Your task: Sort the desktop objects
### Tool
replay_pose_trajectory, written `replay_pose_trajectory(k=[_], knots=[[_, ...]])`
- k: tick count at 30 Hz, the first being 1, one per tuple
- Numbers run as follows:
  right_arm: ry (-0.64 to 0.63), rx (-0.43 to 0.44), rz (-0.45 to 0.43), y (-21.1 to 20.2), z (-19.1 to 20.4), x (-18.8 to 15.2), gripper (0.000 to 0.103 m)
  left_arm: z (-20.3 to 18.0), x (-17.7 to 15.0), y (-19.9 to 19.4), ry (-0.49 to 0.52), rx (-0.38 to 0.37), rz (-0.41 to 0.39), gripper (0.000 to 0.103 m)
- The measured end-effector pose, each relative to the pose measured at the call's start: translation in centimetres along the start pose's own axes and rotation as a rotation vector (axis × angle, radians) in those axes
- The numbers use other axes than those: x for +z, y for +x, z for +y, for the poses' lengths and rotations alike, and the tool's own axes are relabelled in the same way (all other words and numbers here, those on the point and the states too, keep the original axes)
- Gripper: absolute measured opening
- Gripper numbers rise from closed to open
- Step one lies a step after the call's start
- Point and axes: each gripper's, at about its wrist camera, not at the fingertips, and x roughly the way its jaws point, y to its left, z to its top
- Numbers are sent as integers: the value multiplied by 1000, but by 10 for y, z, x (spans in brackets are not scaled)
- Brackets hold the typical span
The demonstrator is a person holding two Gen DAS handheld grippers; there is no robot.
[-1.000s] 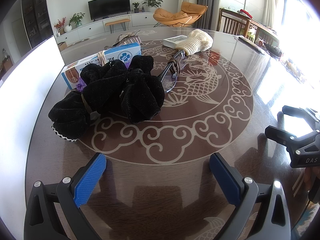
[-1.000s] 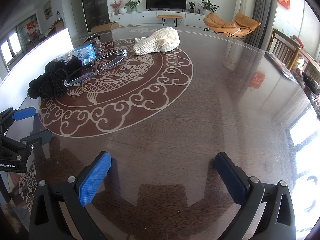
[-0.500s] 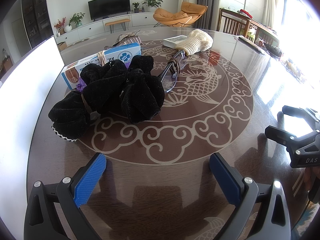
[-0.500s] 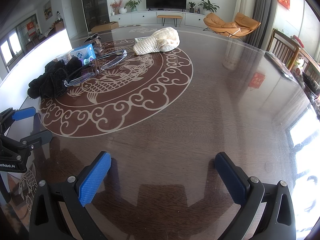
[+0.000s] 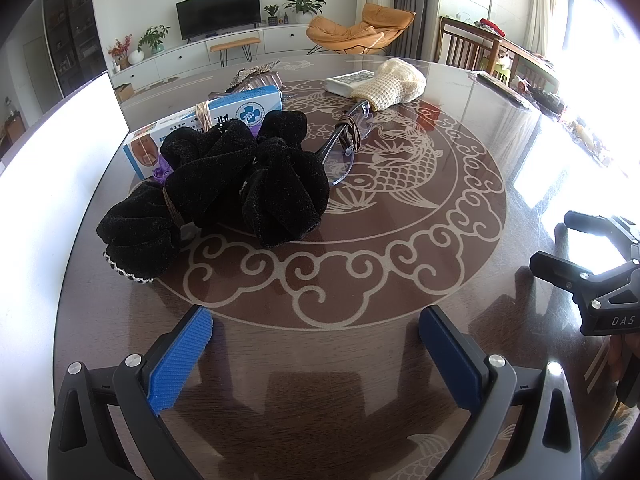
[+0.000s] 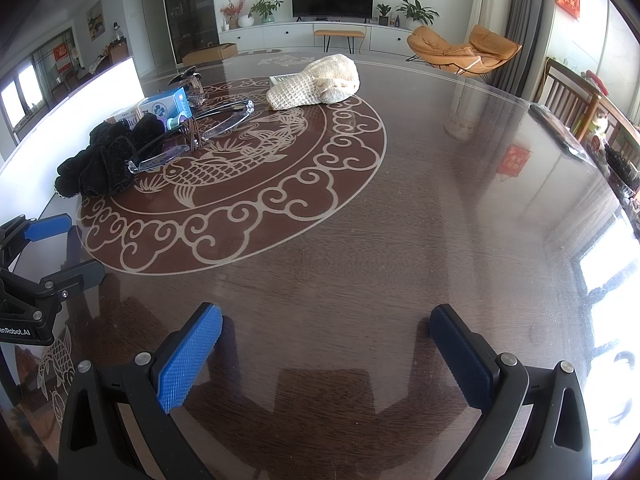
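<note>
Your surface (image 5: 400, 360) is dark glossy wood with a pale fish-and-cloud medallion. On it you've got a black velvet scrunchie pile (image 5: 224, 184), with a blue-white box (image 5: 224, 114) just behind it. Clear glasses (image 5: 346, 146) with a brown band wrapped round them lie beside the scrunchies, touching them. A cream knit pouch (image 5: 394, 86) rests farther back, with a flat white packet (image 5: 348, 82) beside it. There's a glittery hair clip (image 5: 252, 76) behind the box.
</note>
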Motion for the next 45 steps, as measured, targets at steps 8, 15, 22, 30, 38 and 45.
replay_pose_trajectory(k=[8,15,22,30,38,45], knots=[[0,0,0,0,0,0,103,0,0,0,0,0,0,103],[0,0,0,0,0,0,103,0,0,0,0,0,0,103],[0,0,0,0,-1,0,103,0,0,0,0,0,0,103],[0,0,0,0,0,0,103,0,-1,-1,-3,1,5,103],[0,0,0,0,0,0,103,21,-26,-19,8,-51,4,103],[0,0,0,0,0,0,103,39,-31,-21,-38,-28,-8,103]])
